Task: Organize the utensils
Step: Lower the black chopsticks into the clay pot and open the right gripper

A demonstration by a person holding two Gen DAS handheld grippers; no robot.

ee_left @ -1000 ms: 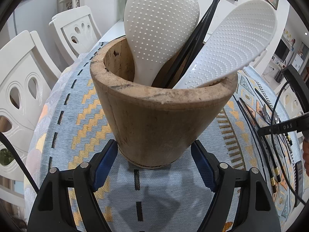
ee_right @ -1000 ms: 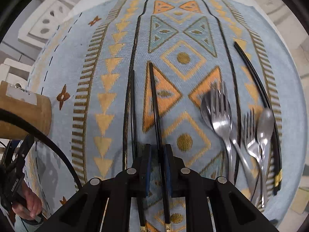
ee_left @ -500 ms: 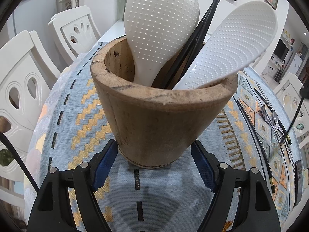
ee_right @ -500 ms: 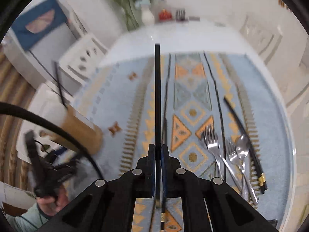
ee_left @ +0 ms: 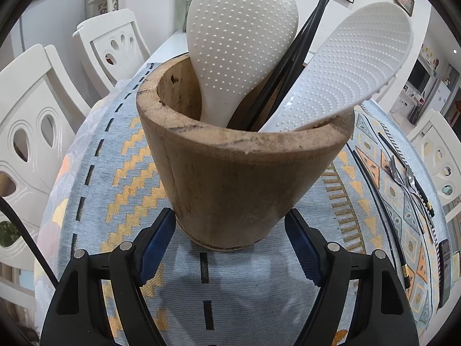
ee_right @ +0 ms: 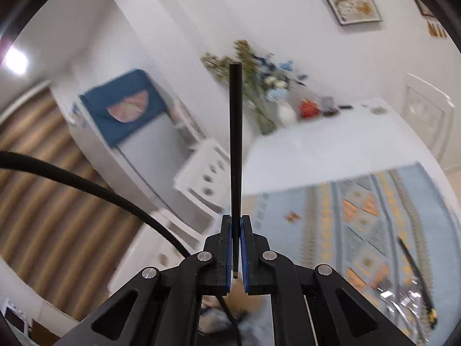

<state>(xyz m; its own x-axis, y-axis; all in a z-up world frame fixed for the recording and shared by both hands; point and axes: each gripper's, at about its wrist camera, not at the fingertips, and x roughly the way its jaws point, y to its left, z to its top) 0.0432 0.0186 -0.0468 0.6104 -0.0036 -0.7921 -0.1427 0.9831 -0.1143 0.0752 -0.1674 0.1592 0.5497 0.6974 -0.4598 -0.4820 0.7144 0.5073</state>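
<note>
Black chopstick (ee_right: 235, 144) stands upright, pinched between the right gripper's (ee_right: 236, 225) fingers.

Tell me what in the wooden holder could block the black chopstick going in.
The wooden holder already holds two white rice paddles and black chopsticks, crowding its right side. The left of the opening looks free. The chopstick is clamped in the right gripper; the path between is not in view.

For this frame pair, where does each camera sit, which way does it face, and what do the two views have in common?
Left wrist: on the left gripper, angled down at the wooden holder it clamps; only its fingers show.
Right wrist: on the right gripper, facing the room's wall above the table, shut on a black chopstick; fingers and cable show.
Shared: the patterned tablecloth and the loose cutlery.
</note>
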